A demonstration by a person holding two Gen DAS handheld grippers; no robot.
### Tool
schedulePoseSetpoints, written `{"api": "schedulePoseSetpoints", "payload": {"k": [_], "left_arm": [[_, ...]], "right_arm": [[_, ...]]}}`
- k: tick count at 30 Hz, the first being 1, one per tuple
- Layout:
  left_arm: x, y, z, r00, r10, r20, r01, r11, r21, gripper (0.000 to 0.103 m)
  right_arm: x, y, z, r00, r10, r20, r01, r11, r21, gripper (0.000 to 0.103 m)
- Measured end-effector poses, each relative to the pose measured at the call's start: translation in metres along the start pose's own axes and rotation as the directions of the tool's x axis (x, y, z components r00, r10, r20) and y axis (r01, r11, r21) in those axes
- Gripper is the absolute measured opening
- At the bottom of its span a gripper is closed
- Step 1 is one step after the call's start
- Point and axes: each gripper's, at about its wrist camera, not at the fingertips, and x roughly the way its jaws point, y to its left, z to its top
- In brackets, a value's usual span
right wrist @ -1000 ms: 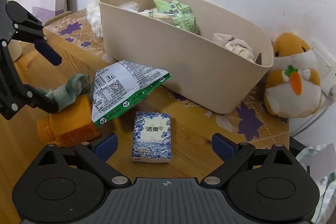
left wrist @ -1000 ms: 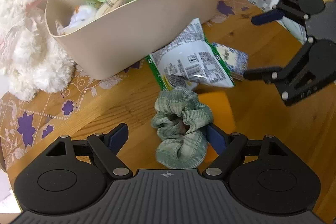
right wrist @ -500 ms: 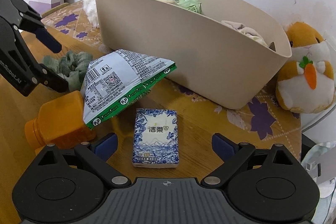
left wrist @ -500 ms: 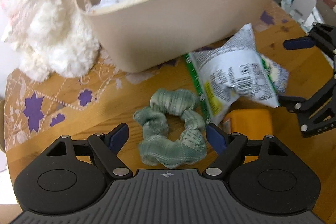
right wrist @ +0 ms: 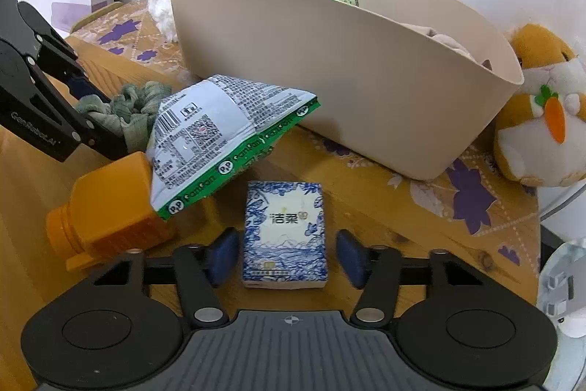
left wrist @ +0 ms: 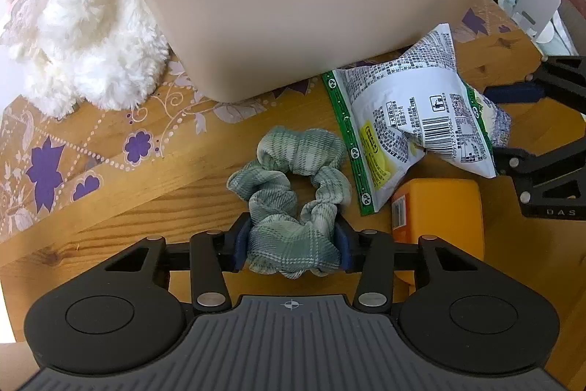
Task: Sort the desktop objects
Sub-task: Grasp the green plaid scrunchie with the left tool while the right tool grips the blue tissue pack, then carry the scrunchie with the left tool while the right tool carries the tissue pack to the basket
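Note:
A green plaid scrunchie [left wrist: 271, 196] lies on the wooden table, and its near loop is squeezed between the blue pads of my left gripper [left wrist: 292, 246], whose jaws are closing. In the right wrist view a blue-and-white tissue pack [right wrist: 285, 229] lies flat between the fingers of my right gripper [right wrist: 286, 257]. Those jaws are closing too, with a small gap still showing on each side of the pack. The beige bin [left wrist: 311, 17] stands just behind, holding snack packets and cloth items.
A white-and-green snack bag [left wrist: 414, 112] leans on an orange bottle [left wrist: 439, 207] between the two grippers. A white plush [left wrist: 73, 24] sits left of the bin, an orange hamster plush [right wrist: 542, 112] right of it. A floral cloth covers the table's back edge.
Both grippers have narrowed their jaws. The left one came down over the scrunchie and now pinches its near loop. The right one has drawn in around the tissue pack.

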Motion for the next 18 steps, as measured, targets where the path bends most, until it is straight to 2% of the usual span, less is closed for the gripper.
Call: {"api": "schedulePoseSetpoints", "payload": {"k": [2,5,9,18], "left_arm": [[0.000,0.001,-0.001,1.000,-0.005,-0.001,0.005,1.000,-0.007,0.043],[-0.002,0.000,-0.003,1.000,-0.012,-0.004,0.012,1.000,-0.002,0.035],[-0.005,-0.002,-0.008,1.000,-0.022,-0.011,0.022,1.000,0.013,0.027],[-0.017,-0.002,-0.024,0.999,-0.036,-0.011,0.036,0.999,0.019,0.024]], "right_arm": [[-0.001,0.001,0.000,1.000,0.014,-0.004,-0.014,1.000,0.009,0.047],[-0.002,0.002,-0.002,1.000,0.014,-0.008,-0.013,1.000,0.017,0.043],[-0.006,0.003,-0.006,1.000,0.000,-0.016,0.001,1.000,0.023,0.042],[-0.020,0.000,-0.024,0.999,-0.022,-0.034,0.023,0.999,0.045,0.042]]}}
